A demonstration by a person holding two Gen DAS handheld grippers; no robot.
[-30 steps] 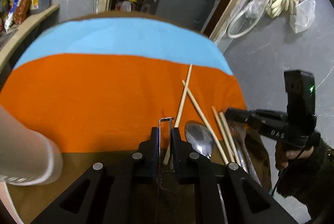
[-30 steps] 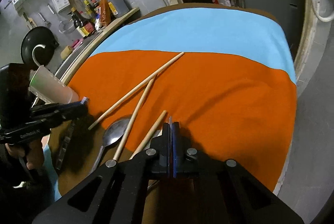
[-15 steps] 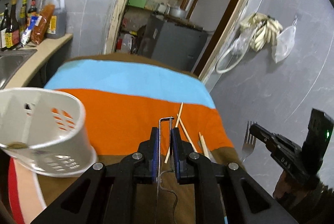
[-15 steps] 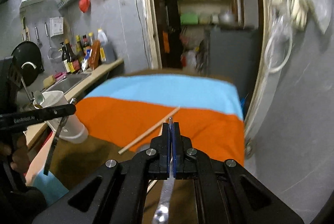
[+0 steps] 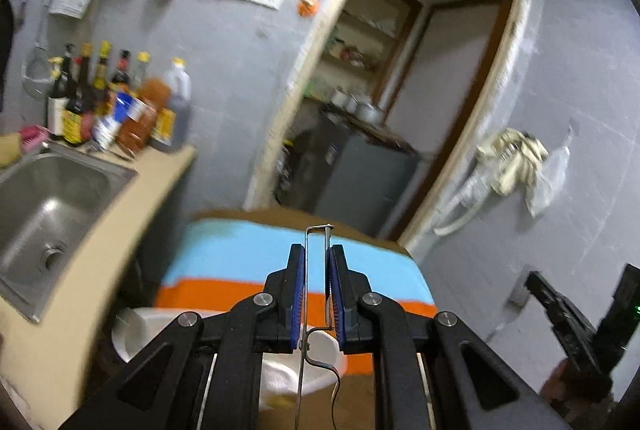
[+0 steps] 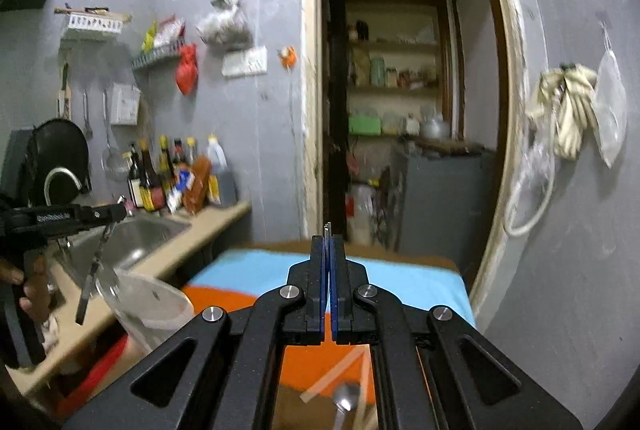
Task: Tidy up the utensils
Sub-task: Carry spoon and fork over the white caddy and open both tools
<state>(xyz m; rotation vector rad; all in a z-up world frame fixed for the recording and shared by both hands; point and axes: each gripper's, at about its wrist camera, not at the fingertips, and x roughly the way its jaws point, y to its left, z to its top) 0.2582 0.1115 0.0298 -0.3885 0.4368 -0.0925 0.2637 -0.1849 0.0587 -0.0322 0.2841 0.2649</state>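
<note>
Two grippers are hanging above a table draped in an orange and blue cloth (image 5: 248, 258), in a small kitchen. The left gripper (image 5: 316, 256) is pinching a thin wire utensil (image 5: 307, 270): its blue pads are sitting nearly together, with the wire loop poking out past the fingertips and a curl of wire trailing below. In the right wrist view the same gripper (image 6: 120, 211) is showing at the left edge, a hand (image 6: 30, 290) is gripping its handle, and the utensil's dark shaft (image 6: 94, 270) is dangling at a slant over a white plastic holder (image 6: 154, 306). That holder (image 5: 136, 324) is standing at the near left edge of the table, beside the counter with a steel sink (image 5: 44, 197) and a row of bottles (image 5: 104, 97).

The right gripper (image 6: 328, 242) is pressing its pads flat together on a fork, only a sliver of metal (image 6: 328, 228) peeking out at the tip. From the left wrist view this gripper (image 5: 534, 280) is sitting low on the right, with the fork (image 5: 516, 300) showing as a grey blur at its tip.

A chopstick (image 6: 332, 376) is lying on the orange part of the cloth under the right gripper.
</note>
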